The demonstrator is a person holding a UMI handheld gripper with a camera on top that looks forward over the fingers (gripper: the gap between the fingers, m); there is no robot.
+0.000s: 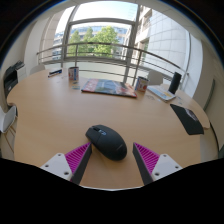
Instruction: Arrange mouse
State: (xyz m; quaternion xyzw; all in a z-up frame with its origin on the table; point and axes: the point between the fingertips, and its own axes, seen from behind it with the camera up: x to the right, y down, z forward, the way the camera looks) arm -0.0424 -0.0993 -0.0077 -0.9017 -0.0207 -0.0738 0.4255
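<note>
While the gripper (112, 165) stands open with the black mouse (106, 141) on the desk (50, 115) just ahead, between its fingertips, it is best, I think, to advance straight and close evenly on both flanks; no writing is readable on it.

mouse (106, 141) on desk (60, 115) | btwn open fingers (76, 159) | mat (109, 88) far behind

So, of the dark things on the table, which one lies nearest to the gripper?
The black mouse, just ahead of the open gripper, nearly between its fingers. The dark mat and the laptop lie far beyond, toward the table's far side.
</note>
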